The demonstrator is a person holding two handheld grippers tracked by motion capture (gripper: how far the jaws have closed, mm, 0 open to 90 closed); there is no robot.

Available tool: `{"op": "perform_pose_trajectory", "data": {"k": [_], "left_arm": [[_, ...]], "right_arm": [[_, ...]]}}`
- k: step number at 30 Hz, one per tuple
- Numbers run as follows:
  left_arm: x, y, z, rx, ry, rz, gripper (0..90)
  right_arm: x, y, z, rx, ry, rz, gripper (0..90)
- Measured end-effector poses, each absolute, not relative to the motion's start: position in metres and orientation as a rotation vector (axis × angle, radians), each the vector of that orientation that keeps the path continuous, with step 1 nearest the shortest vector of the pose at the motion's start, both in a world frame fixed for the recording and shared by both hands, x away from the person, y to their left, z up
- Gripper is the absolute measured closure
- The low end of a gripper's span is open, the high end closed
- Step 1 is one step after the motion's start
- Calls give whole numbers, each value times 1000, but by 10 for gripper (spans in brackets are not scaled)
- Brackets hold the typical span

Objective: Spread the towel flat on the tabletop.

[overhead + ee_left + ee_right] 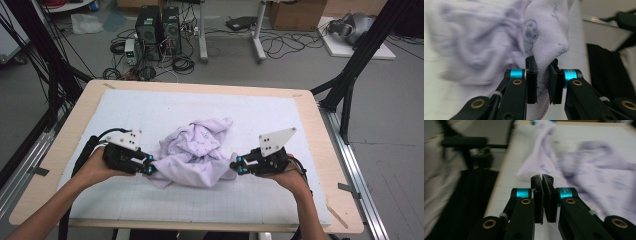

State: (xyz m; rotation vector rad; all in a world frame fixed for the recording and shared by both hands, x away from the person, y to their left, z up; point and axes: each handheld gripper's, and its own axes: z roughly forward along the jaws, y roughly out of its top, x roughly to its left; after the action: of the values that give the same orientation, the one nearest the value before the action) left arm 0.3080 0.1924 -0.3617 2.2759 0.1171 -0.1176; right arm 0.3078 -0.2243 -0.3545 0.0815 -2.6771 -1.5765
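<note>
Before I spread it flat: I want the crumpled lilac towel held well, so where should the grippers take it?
At the hem of the towel, one corner from each side. The left gripper is shut on a fold of its edge. The right gripper is shut at the opposite edge, seemingly pinching cloth. The bunched middle offers nothing to pull flat.

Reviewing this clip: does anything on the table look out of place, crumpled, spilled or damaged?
Only the lilac towel stands out: it lies bunched in a crumpled heap mid-mat rather than flat. The left claw pinches a fold of it; the right claw is shut at its other edge. No spill or damage shows.
</note>
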Motion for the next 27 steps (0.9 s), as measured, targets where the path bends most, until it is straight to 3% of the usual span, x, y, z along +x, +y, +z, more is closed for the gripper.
{"op": "perform_pose_trajectory", "data": {"k": [2, 3, 4, 5, 6, 15, 22, 27], "left_arm": [[297, 188, -365, 2291, 20, -221, 672], [293, 185, -367, 2305, -19, -222, 532], [291, 184, -368, 2311, -21, -195, 409], [290, 183, -369, 2314, 10, -153, 363], [295, 185, -368, 2302, 58, -95, 361], [318, 194, -373, 2304, 269, 126, 360], [330, 181, -398, 2422, 329, 175, 388], [338, 173, -410, 2461, 365, 168, 429]], "right_arm": [[292, -219, -360, 278, -2525, -1446, 875], [288, -219, -362, 311, -2513, -1428, 835], [287, -220, -363, 290, -2552, -1455, 713], [288, -223, -363, 202, -2579, -1470, 663], [293, -225, -364, 127, -2584, -1482, 606], [318, -218, -372, -261, -2883, -1416, 559], [342, -199, -395, -426, -3027, -1146, 560], [349, -188, -408, -356, -3051, -1023, 552]]}}
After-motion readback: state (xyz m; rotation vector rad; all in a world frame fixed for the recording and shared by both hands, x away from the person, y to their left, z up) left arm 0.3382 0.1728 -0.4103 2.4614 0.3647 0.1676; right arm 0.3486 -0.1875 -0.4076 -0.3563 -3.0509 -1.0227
